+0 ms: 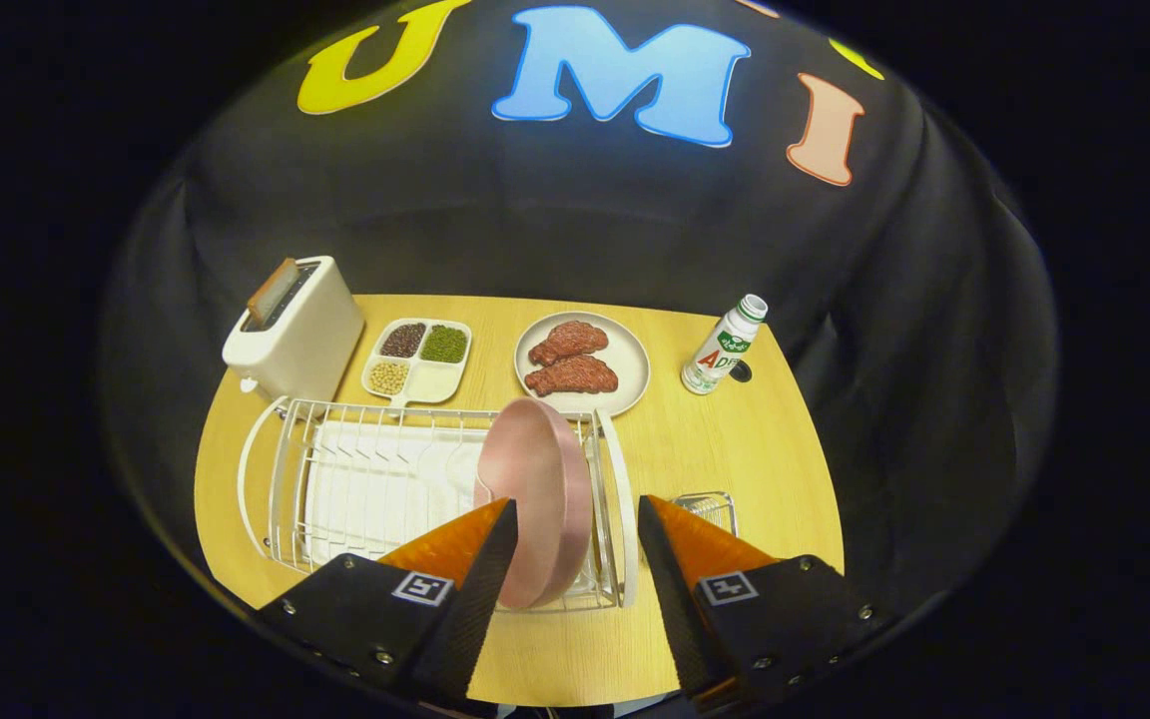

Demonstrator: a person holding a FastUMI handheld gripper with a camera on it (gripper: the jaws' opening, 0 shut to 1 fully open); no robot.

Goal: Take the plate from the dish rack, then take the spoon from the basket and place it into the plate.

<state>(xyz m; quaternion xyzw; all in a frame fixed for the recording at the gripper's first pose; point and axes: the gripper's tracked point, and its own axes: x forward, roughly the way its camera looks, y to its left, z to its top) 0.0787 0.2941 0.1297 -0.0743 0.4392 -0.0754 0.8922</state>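
**Gripper open in front of the plate in the rack**

I see my gripper (575, 514) with its fingers spread apart, and they hold nothing. The pink plate (533, 499) stands on its edge in the right end of the white wire dish rack (365, 479), between the two fingertips and just ahead of them; the left finger (480, 559) covers a part of its lower rim, but I cannot tell if it touches. A small wire basket (710, 507) sits just beyond the right finger; the spoon I cannot make out. Farther ahead on the wooden table (735, 449) are a toaster (295, 330), a divided tray with beans (418, 359), a plate with meat (583, 361) and a small bottle (725, 345).
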